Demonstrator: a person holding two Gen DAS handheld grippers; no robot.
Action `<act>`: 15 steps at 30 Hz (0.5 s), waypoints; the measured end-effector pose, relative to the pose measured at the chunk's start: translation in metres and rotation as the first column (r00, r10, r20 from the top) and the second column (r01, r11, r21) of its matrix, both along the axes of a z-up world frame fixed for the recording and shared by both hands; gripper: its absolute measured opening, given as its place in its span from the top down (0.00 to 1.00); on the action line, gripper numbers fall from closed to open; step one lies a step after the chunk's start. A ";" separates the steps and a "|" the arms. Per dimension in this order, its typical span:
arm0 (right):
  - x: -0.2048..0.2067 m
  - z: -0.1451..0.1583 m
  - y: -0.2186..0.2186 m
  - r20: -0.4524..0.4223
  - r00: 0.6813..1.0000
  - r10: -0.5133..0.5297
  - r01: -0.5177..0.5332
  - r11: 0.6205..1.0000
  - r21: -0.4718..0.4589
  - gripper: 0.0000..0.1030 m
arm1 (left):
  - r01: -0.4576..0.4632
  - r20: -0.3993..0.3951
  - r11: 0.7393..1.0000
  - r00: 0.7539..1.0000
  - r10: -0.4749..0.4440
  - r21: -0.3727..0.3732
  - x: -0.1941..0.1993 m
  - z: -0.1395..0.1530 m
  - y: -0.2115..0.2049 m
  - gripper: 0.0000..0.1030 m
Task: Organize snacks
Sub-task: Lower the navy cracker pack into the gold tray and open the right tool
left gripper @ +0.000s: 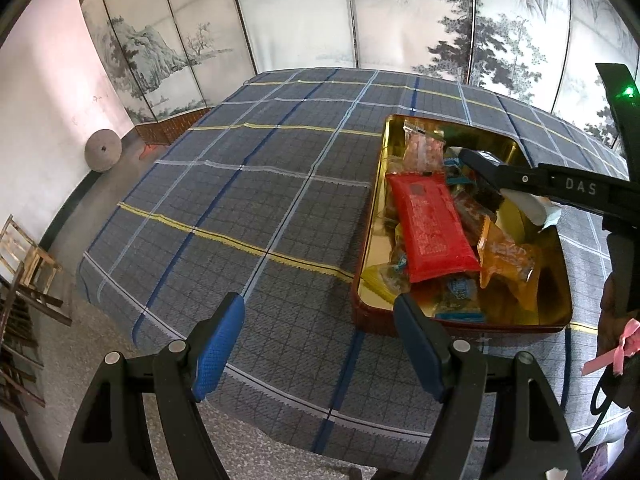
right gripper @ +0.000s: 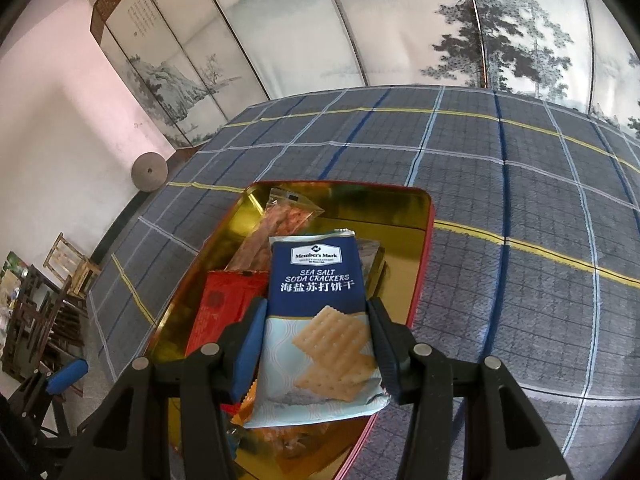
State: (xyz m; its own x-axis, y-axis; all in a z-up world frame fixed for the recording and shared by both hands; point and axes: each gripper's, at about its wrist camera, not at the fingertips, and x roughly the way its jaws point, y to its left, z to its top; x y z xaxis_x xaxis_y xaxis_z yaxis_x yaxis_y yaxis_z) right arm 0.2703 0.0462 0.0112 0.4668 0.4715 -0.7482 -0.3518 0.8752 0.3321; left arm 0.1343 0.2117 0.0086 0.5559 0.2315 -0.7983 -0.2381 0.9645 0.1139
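Note:
A red tin with a gold inside [left gripper: 560, 312] [right gripper: 424, 216] stands on the plaid tablecloth and holds several snack packets, among them a red packet [left gripper: 432, 228] [right gripper: 216, 308] and an orange one [left gripper: 506, 260]. My right gripper [right gripper: 316, 340] is shut on a blue and white soda cracker packet [right gripper: 320, 320] and holds it over the tin. It shows from the side in the left wrist view [left gripper: 500, 172]. My left gripper [left gripper: 320, 344] is open and empty, above the cloth just left of the tin's near corner.
The plaid tablecloth [left gripper: 248, 200] covers a wide table left of the tin. A painted folding screen [left gripper: 280, 20] stands behind it. A round stone [left gripper: 102, 150] leans on the wall at the left, and wooden chairs [left gripper: 28, 272] stand on the floor.

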 end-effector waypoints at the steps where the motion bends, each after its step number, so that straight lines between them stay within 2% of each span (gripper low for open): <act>1: 0.000 -0.001 0.001 0.001 1.000 0.001 -0.001 1.000 -0.003 0.50 | 0.001 -0.001 1.000 1.000 -0.001 -0.001 0.000 -0.001 0.001 0.28; 9: 0.000 -0.002 0.003 0.003 1.000 0.006 -0.006 1.000 0.009 0.50 | 0.006 -0.001 1.000 1.000 -0.006 -0.001 0.003 -0.003 0.001 0.28; 15: -0.009 0.004 0.005 0.041 0.999 0.013 -0.013 1.000 0.003 0.50 | 0.021 0.025 1.000 0.999 -0.021 -0.008 0.002 -0.002 -0.002 0.28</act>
State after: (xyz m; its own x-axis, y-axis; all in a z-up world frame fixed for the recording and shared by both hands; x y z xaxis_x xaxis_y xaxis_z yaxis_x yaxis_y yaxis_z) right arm 0.2612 0.0508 0.0148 0.4907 0.4800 -0.7272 -0.3764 0.8694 0.3200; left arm 0.1358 0.2097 0.0071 0.5803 0.2132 -0.7860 -0.2207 0.9702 0.1003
